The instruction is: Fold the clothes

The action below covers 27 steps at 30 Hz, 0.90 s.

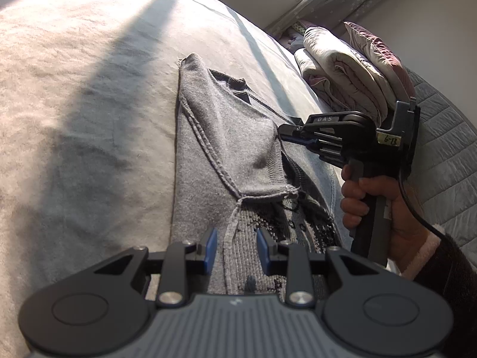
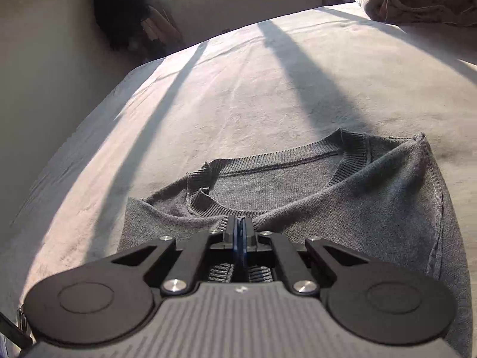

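A grey knit sweater [image 1: 220,137] lies inside out on the bed, partly folded, its ribbed collar [image 2: 351,161] toward the far side. My left gripper [image 1: 235,246] is open, its blue pads either side of a loose seam strip over the sweater's patterned hem part. My right gripper [image 2: 239,232] is shut on the sweater's folded edge near the collar. It also shows in the left wrist view [image 1: 284,132], pinching the fabric's right edge, held by a hand.
The bed sheet [image 2: 238,89] is pale beige, with sun patches and long shadows. Folded quilts [image 1: 351,68] are stacked at the bed's far right. A grey quilted cover [image 1: 447,155] lies at the right. A wall and window stand beyond the bed.
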### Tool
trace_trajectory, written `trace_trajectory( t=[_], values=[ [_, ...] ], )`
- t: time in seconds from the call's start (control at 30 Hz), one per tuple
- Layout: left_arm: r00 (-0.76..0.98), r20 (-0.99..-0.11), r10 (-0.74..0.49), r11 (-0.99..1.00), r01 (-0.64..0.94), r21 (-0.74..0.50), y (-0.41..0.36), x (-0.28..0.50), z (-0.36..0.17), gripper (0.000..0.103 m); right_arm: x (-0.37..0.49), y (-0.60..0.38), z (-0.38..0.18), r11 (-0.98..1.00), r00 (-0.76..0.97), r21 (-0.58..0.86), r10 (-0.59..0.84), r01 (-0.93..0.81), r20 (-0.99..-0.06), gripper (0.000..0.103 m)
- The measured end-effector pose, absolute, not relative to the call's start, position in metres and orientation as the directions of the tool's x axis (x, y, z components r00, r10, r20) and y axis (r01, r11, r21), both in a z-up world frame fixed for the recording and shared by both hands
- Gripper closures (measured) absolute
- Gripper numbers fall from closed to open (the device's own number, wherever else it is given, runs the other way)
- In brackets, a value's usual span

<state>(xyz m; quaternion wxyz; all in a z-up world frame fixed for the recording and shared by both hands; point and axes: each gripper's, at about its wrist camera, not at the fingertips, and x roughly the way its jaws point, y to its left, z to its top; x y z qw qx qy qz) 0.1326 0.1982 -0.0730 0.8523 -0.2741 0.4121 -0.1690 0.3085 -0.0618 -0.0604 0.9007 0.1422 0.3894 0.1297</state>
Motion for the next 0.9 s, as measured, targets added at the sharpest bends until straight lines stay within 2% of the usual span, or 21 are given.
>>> trace_trajectory(
  t=[0.07, 0.53, 0.57, 0.6, 0.67, 0.9],
  values=[
    [0.602, -0.61, -0.515, 0.792, 0.062, -0.607, 0.199, 0.133, -0.073, 0.073, 0.308, -0.066, -0.063, 0.925, 0.657, 0.367, 0.339, -0.101, -0.673, 0.087],
    [0.553, -0.66, -0.509, 0.832, 0.117, -0.543, 0.191, 0.109, -0.062, 0.073, 0.217, -0.076, -0.061, 0.751, 0.471, 0.638, 0.63, -0.169, -0.617, 0.084],
    [0.548, -0.665, -0.508, 0.836, 0.127, -0.534, 0.192, 0.104, -0.062, 0.073, 0.208, -0.076, -0.063, 0.734, 0.458, 0.657, 0.649, -0.169, -0.607, 0.08],
    [0.544, -0.666, -0.51, 0.837, 0.134, -0.531, 0.194, 0.099, -0.062, 0.073, 0.198, -0.076, -0.065, 0.721, 0.448, 0.672, 0.663, -0.168, -0.6, 0.071],
    [0.533, -0.667, -0.521, 0.836, 0.16, -0.525, 0.195, 0.089, -0.061, 0.075, 0.18, -0.075, -0.068, 0.705, 0.428, 0.689, 0.682, -0.168, -0.593, 0.063],
    [0.493, -0.67, -0.555, 0.828, 0.248, -0.503, 0.197, 0.052, -0.058, 0.076, 0.129, -0.066, -0.077, 0.67, 0.37, 0.721, 0.723, -0.174, -0.583, 0.063]
  ],
)
